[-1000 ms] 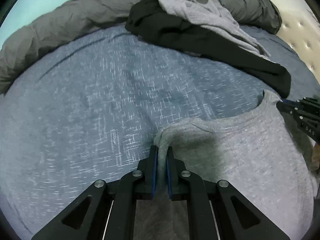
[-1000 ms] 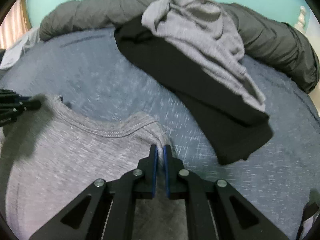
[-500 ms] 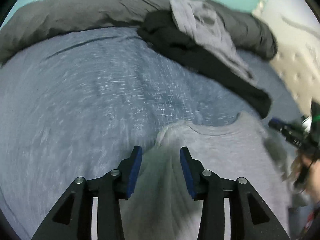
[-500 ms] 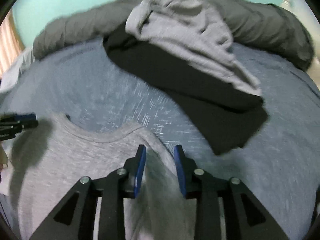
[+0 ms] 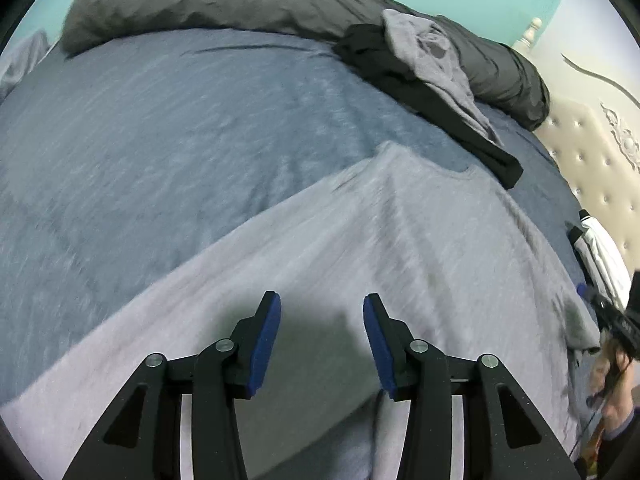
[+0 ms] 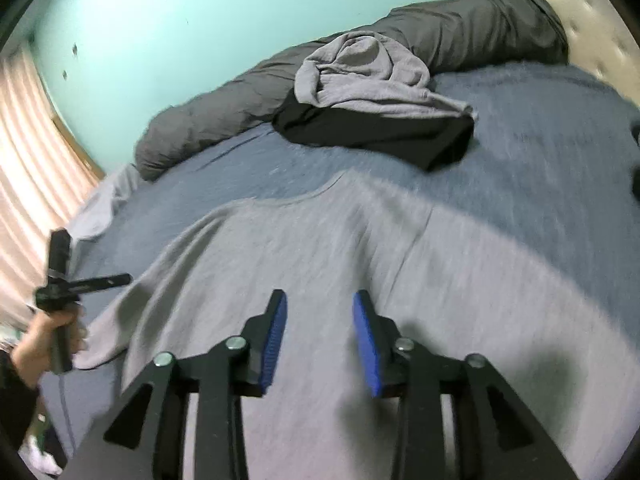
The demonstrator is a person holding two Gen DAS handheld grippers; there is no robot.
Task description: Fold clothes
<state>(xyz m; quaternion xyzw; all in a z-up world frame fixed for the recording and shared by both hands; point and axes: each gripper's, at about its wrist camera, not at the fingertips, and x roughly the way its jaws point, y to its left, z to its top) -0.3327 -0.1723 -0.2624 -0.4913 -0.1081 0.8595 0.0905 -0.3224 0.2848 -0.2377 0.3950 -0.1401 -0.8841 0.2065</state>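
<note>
A light grey T-shirt (image 5: 400, 240) lies spread flat on the blue bedsheet (image 5: 160, 140), its collar pointing away from me. My left gripper (image 5: 321, 308) hovers over the shirt's body. Its jaws are opening and nothing is between the blue pads. In the right wrist view the same T-shirt (image 6: 320, 248) fills the foreground. My right gripper (image 6: 320, 300) is above it, its jaws also opening with nothing between them. A hand (image 6: 44, 344) holding the left gripper shows at that view's left edge.
A black garment (image 5: 420, 80) with a crumpled grey garment (image 5: 424, 48) on it lies beyond the collar. A rolled dark grey duvet (image 5: 220, 0) runs along the far edge against a teal wall. A tufted headboard (image 5: 592, 152) stands at right, and a curtain (image 6: 24, 160) hangs at left.
Both grippers were shut on the shirt's shoulders by the collar. They have let go, opened, and drawn back over the shirt's body. The shirt now lies flat.
</note>
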